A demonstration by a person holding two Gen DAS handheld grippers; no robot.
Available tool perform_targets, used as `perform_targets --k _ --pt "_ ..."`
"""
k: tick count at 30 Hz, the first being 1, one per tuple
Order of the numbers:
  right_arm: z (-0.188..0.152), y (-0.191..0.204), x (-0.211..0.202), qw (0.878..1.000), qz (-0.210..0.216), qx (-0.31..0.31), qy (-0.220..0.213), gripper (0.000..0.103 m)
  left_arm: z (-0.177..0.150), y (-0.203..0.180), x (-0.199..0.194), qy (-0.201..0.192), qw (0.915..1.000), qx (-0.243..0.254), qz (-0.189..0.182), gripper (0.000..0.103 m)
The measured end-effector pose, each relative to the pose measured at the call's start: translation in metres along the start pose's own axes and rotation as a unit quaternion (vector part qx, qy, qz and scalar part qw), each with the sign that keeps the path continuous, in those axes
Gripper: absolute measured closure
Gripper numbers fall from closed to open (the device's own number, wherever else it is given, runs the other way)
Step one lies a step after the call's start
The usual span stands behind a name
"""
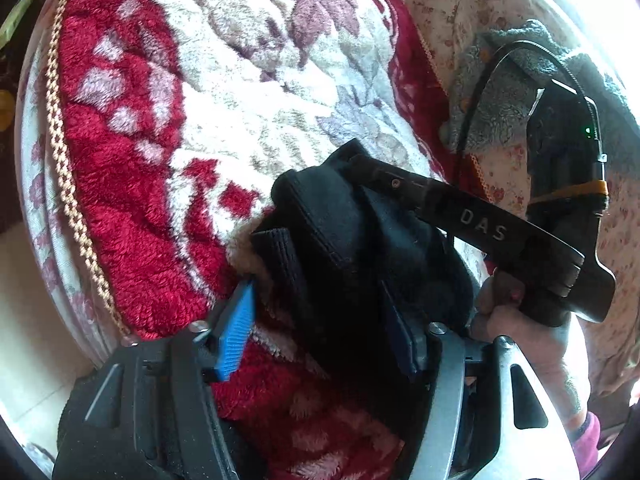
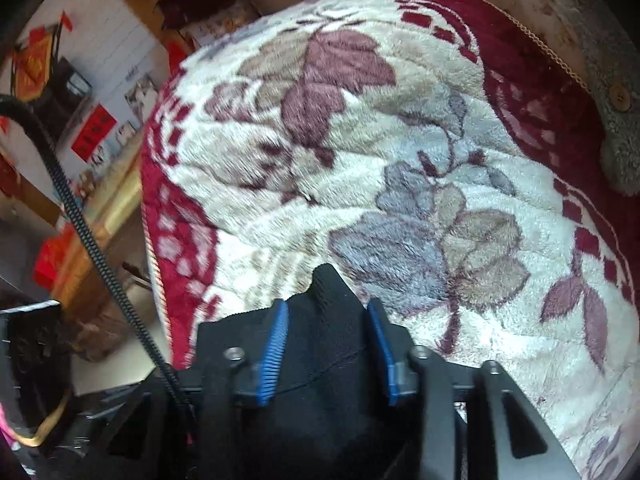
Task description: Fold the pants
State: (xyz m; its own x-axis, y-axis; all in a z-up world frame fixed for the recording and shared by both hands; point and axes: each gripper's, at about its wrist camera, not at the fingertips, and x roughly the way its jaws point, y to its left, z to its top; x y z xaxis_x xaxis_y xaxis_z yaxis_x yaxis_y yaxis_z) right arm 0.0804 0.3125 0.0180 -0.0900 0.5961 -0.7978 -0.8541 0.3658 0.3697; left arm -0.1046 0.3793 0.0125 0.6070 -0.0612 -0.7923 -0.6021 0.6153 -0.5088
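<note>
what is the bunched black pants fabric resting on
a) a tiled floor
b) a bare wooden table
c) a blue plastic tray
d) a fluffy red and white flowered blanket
d: in both wrist views the black pants lie bunched on the fluffy red and white flowered blanket, with no table, tray or floor under them.

A plush blanket (image 2: 400,140) – red border, cream middle with mauve and grey leaves – fills both views, over a floral sheet (image 1: 448,8). A pale floor (image 1: 24,320) shows lower left in the left view. Upper left in the right view – a white wall (image 2: 120,40) with red hangings (image 2: 94,136) and wooden furniture (image 2: 108,204). Glare whitens the left view's upper right.
</note>
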Motion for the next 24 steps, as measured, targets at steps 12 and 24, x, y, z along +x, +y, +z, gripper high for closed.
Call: perform_targets --k 12,24 --pt "-0.007 0.009 -0.037 0.998 0.004 0.006 -0.059 0.092 -0.003 -0.014 -0.022 -0.027 0.9986 0.042 -0.019 0.088" --pt "-0.026 0.017 -0.114 0.988 0.022 0.042 -0.148 0.092 -0.018 -0.056 -0.069 -0.081 0.9905 0.105 -0.037 0.089"
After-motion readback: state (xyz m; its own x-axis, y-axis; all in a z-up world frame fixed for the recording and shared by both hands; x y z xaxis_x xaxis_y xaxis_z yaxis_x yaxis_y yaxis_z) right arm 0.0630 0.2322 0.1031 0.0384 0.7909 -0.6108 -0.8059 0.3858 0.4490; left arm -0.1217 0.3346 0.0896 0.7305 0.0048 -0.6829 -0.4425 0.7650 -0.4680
